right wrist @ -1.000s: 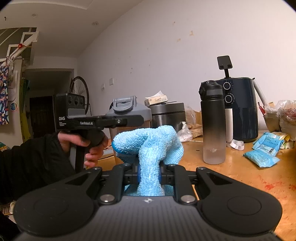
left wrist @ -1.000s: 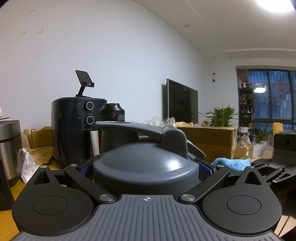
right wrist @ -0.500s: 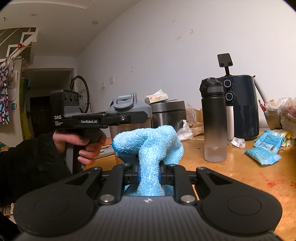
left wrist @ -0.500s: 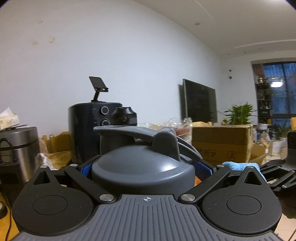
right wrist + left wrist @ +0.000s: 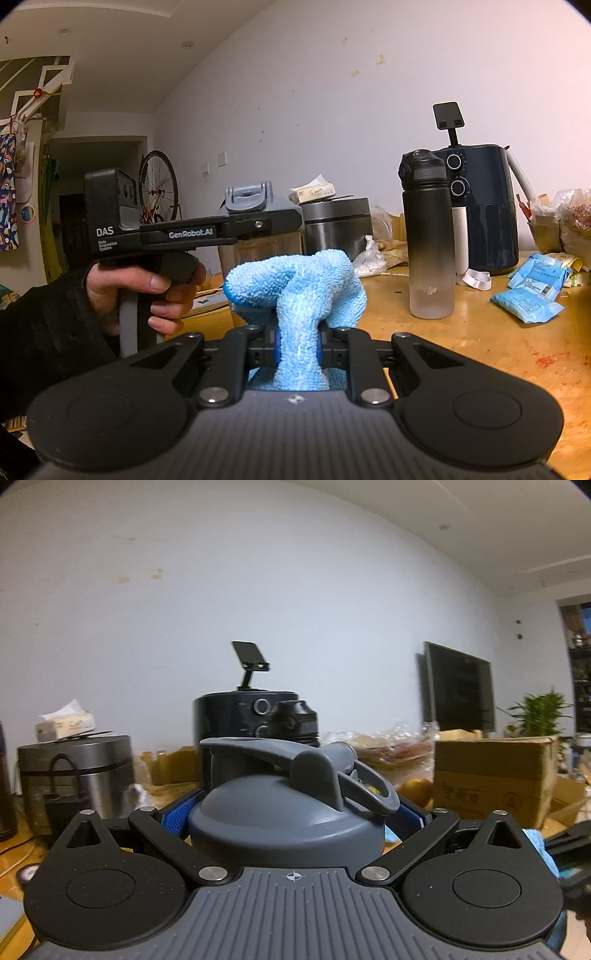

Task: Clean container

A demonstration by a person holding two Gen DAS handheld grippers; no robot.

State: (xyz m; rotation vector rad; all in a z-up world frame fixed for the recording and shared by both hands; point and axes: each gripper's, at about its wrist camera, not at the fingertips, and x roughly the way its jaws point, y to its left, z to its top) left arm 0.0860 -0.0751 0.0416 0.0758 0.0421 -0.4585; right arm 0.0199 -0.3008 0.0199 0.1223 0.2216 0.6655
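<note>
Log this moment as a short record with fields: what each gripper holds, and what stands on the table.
left gripper: shut on grey-lidded clear plastic container
right gripper: shut on fluffy light-blue cloth
cloth contact: apart from the container
table: black-to-frosted water bottle, dark blue air fryer, steel cooker, blue packets

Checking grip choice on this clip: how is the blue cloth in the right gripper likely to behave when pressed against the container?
The cloth looks soft: it droops over the right gripper in folds. It probably squashes and bends under pressure. Its fuzzy pile likely resists slipping from the pinch.
</note>
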